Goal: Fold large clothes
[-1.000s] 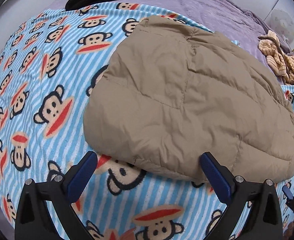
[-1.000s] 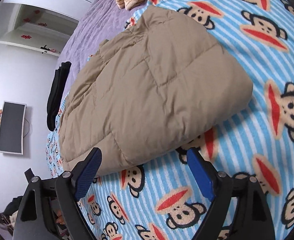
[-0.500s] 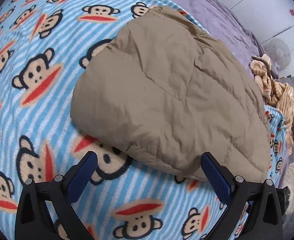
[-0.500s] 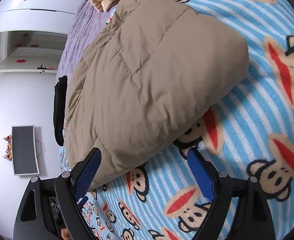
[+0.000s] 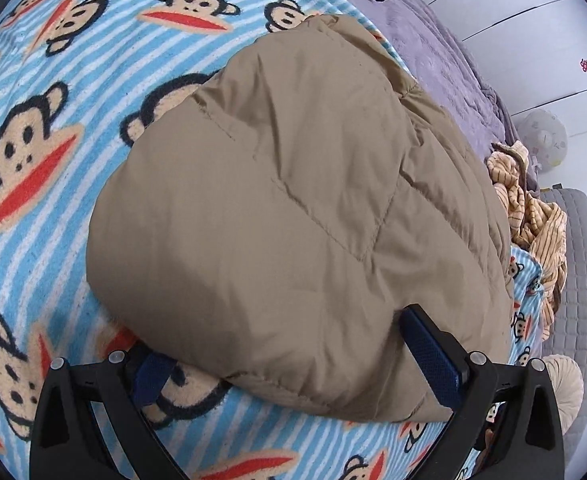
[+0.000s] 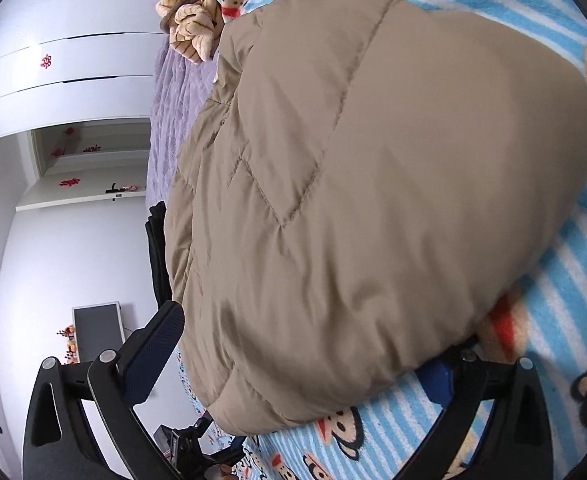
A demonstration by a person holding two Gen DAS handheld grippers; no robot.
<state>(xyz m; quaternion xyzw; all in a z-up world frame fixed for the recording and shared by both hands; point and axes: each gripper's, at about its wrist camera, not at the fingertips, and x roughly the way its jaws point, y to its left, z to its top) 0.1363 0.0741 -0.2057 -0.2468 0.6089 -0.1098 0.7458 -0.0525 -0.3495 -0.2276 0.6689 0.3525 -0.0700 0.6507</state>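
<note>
A: So, pose check. Left gripper (image 5: pixel 293 364) pitched steeply down at the folded tan quilted puffer jacket (image 5: pixel 293 208). Jaws wide, straddling the jacket's near edge: one blue pad sits low under the left end of that edge, the other against the fabric on the right. Can't confirm any squeeze.

B: Right gripper (image 6: pixel 305 364)?

A: Shallower pitch, rolled, so the room looks tipped. Jaws opening, very wide. Jacket's near edge bulges between them; left blue pad stands clear of the fabric, right pad mostly hidden under the jacket's overhang.

B: Jacket location?

A: Flat on the blue-and-white striped monkey-print fleece blanket (image 5: pixel 53 60), folded into a thick rounded bundle, quilting seams up.

B: Around the jacket?

A: Beyond it, a purple bedspread (image 5: pixel 433 52). Crumpled beige striped garment (image 5: pixel 533 216) just off the jacket's far right side. Black clothing (image 6: pixel 158 256) beyond its far edge. White wardrobe doors (image 6: pixel 73 80) behind all that.

B: Containers?

A: None visible to report.
</note>
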